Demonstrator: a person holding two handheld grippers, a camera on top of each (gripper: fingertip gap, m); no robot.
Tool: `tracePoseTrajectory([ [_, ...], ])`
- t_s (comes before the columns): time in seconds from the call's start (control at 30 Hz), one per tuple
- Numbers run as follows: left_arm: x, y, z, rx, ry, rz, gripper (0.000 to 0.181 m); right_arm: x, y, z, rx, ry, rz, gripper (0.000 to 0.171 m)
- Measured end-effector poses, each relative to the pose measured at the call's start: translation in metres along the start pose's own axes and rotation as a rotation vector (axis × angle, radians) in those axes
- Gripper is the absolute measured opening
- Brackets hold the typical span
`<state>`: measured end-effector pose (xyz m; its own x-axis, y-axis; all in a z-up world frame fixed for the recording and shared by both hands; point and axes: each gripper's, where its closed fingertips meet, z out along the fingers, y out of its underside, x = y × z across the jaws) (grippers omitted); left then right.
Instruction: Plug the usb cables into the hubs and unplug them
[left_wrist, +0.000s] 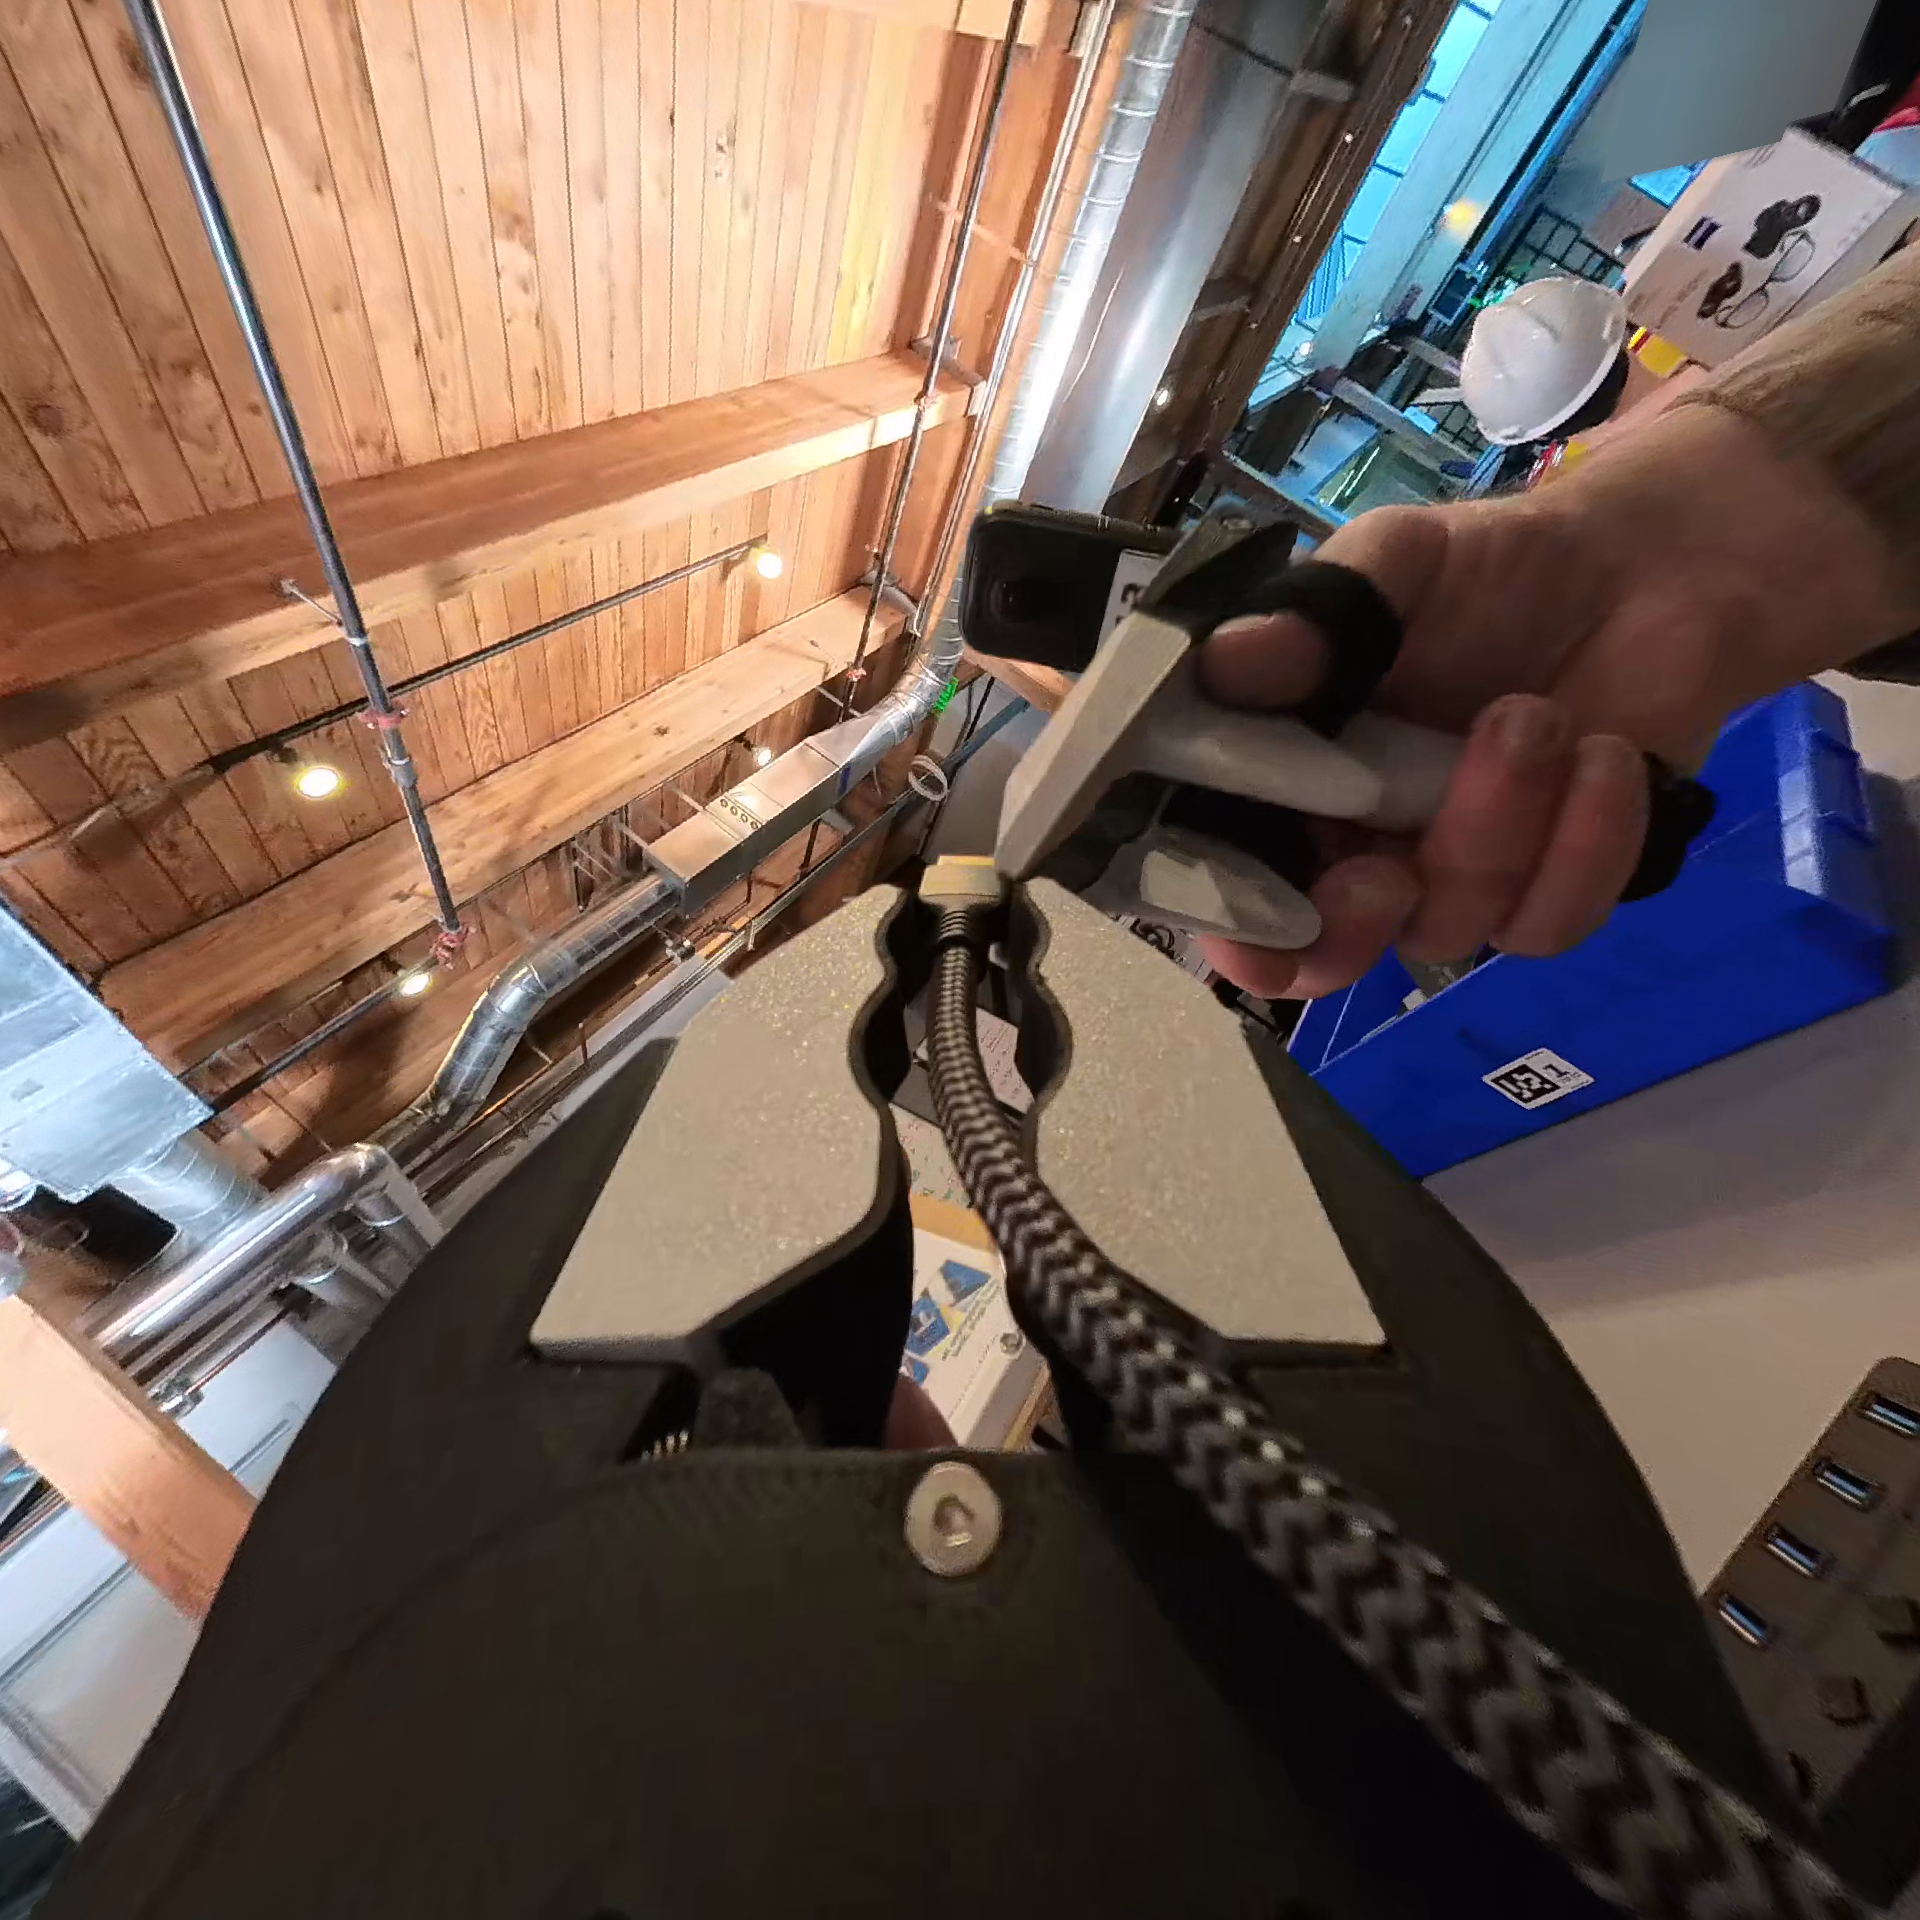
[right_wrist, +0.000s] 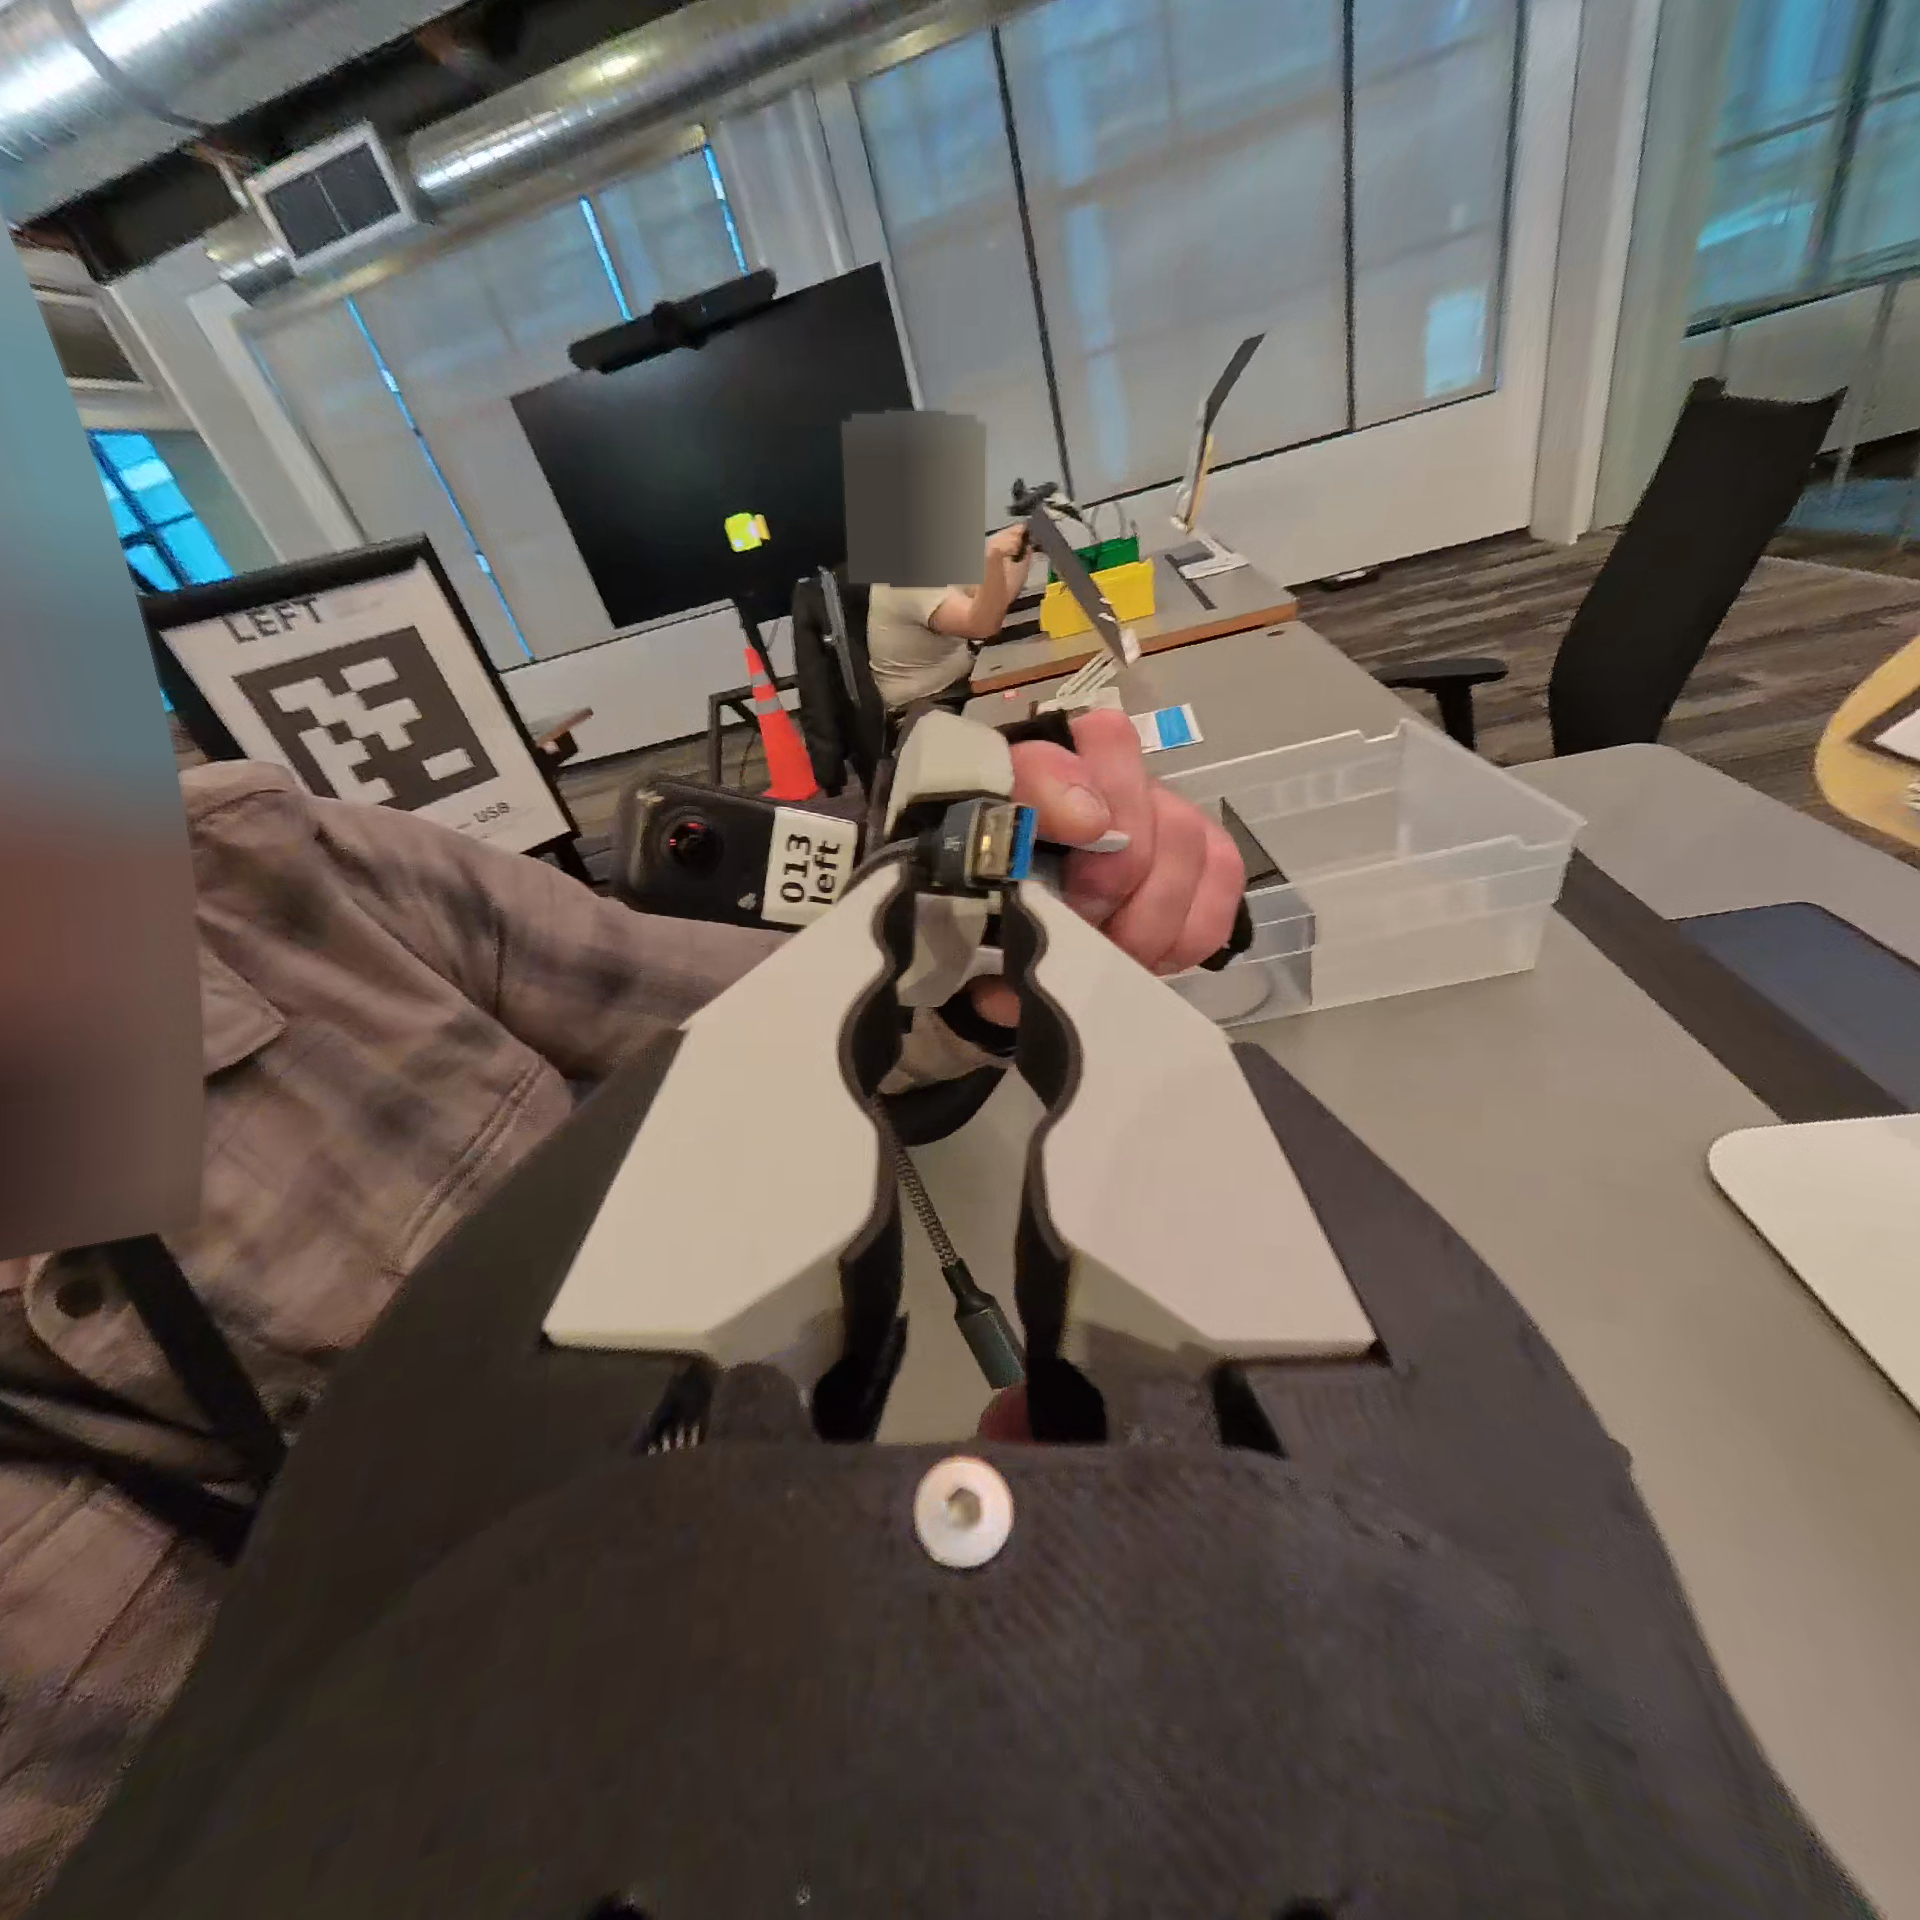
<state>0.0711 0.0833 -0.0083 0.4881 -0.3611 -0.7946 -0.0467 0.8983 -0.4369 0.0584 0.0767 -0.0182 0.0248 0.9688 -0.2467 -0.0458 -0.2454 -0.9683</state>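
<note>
You are mid-handover, by my judgement: a plug is being re-seated between the two grippers before any insertion. The next move calls for one gripper to take a firm, square hold on the plug shell, then to turn down toward the hub.

Left wrist view, near to far. The braided cable (left_wrist: 1174, 1340) runs from 5 o'clock up between the fingers of the left gripper (left_wrist: 961, 902). Those fingers are nearly pressed together, pinching the cable just behind the plug (left_wrist: 958, 881) at 12 o'clock of the tips. The right gripper (left_wrist: 1013, 868) comes in from 2 o'clock; one fingertip touches the plug, and whether it grips cannot be told here. The hub (left_wrist: 1839, 1569) lies on the table (left_wrist: 1662, 1195) at 4 o'clock, ports empty, well apart from the plug.

Right wrist view, near to far. The right gripper's (right_wrist: 961, 894) fingers stand narrowly apart at the plug (right_wrist: 982, 844), whose blue end points toward 3 o'clock; actual clamping cannot be told. A second connector (right_wrist: 987, 1325) lies low between the fingers. Beyond, a clear bin (right_wrist: 1434, 831) sits at 2 o'clock.
</note>
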Motion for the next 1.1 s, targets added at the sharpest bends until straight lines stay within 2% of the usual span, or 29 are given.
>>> tracePoseTrajectory([
  [0.17, 0.005, -0.005, -0.002, 0.013, 0.049, 0.016, 0.016, -0.004, 0.003, -0.002, 0.007, -0.025, 0.001, 0.010],
  [0.27, 0.011, -0.011, -0.002, 0.026, 0.080, 0.050, 0.016, -0.008, -0.001, -0.003, 0.020, -0.049, 0.016, 0.022],
  [0.4, 0.012, -0.016, -0.002, 0.035, 0.081, 0.051, 0.016, -0.015, 0.003, 0.001, -0.012, -0.066, -0.010, 0.009],
  [0.6, 0.011, -0.015, -0.002, 0.021, 0.083, 0.063, 0.017, -0.015, 0.002, 0.001, -0.015, -0.032, -0.061, 0.006],
  [1.1, 0.013, -0.026, -0.003, 0.048, 0.058, 0.132, 0.017, -0.027, 0.003, 0.002, -0.063, -0.073, 0.017, 0.005],
])
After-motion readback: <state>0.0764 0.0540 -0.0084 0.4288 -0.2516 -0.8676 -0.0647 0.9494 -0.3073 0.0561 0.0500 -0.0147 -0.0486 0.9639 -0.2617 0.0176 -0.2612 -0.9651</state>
